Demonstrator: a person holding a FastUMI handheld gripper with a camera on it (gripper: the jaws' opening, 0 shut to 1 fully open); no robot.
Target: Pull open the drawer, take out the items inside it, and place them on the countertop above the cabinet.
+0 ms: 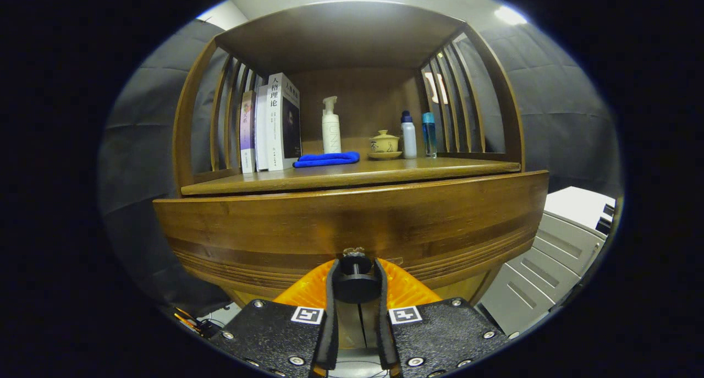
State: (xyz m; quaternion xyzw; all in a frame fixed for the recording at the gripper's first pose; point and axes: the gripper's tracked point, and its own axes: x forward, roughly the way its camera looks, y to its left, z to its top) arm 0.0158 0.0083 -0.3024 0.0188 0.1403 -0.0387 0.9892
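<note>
Fingers [356, 290] clamp both sides of the knob [355, 281] low on the drawer [352, 224], a grip suited to pulling it open, while the bench [352, 175] just above the drawer waits, with a blue cloth [326, 159] and bottles already there.

Textured black gripper [356, 290] plates, silver screws, square black-white markers.

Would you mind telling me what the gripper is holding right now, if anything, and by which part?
The gripper is shut on the drawer knob, both fingers pressing its sides at the front of the wooden drawer.
</note>
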